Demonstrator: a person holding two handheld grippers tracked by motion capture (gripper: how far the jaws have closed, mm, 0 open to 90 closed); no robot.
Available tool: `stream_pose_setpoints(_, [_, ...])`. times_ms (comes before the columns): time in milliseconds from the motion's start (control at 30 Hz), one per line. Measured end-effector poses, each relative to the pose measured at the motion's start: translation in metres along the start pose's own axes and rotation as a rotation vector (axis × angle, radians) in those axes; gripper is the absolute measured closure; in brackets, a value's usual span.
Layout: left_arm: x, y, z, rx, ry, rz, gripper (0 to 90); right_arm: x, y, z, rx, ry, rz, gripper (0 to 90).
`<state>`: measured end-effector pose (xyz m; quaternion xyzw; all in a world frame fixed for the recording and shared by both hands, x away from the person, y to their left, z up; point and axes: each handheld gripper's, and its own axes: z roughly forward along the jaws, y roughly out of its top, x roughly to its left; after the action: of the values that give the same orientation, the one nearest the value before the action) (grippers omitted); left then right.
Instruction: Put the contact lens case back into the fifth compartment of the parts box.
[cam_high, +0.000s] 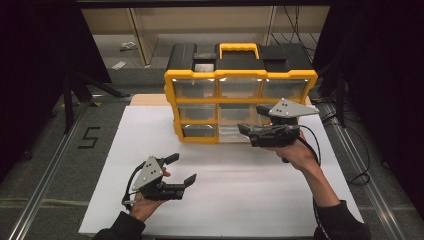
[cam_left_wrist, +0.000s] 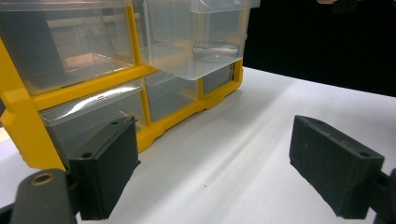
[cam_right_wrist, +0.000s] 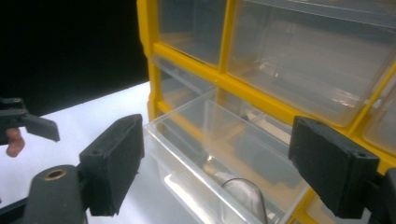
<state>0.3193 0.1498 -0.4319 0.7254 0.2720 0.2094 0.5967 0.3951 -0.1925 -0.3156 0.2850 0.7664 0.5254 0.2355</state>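
Note:
A yellow-and-black organizer cabinet (cam_high: 172, 100) with clear drawers stands at the back of the white table (cam_high: 225, 200). One clear drawer (cam_high: 231, 134) in its middle column is pulled out; it shows as the drawer (cam_right_wrist: 219, 149) in the right gripper view and the drawer (cam_left_wrist: 196, 42) in the left gripper view. My right gripper (cam_high: 250, 120) is level with that drawer's front, its jaws wide apart on either side of the front and not pressing on it (cam_right_wrist: 215, 163). My left gripper (cam_high: 182, 169) hovers low over the table at the front left, open with nothing between its pads (cam_left_wrist: 212, 163).
The cabinet has a yellow carry handle (cam_high: 239, 49) on its black top. Metal rails (cam_high: 45, 170) run along both sides of the white sheet, and a "5" marking (cam_high: 89, 137) lies at the left. Cables (cam_high: 357, 170) trail at the right.

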Motion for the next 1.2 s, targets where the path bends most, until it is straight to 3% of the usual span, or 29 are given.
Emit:
stream_pose_setpoints(533, [0.0, 0.0, 0.0, -0.002, 0.002, 0.002, 15.2, 0.022, 0.004, -0.005, -0.004, 0.028, -0.038, 18.0])
stream_pose_setpoints(1200, [0.0, 0.0, -0.001, -0.004, 0.001, 0.002, 15.2, 0.033, -0.006, -0.004, 0.035, 0.067, -0.045, 18.8])
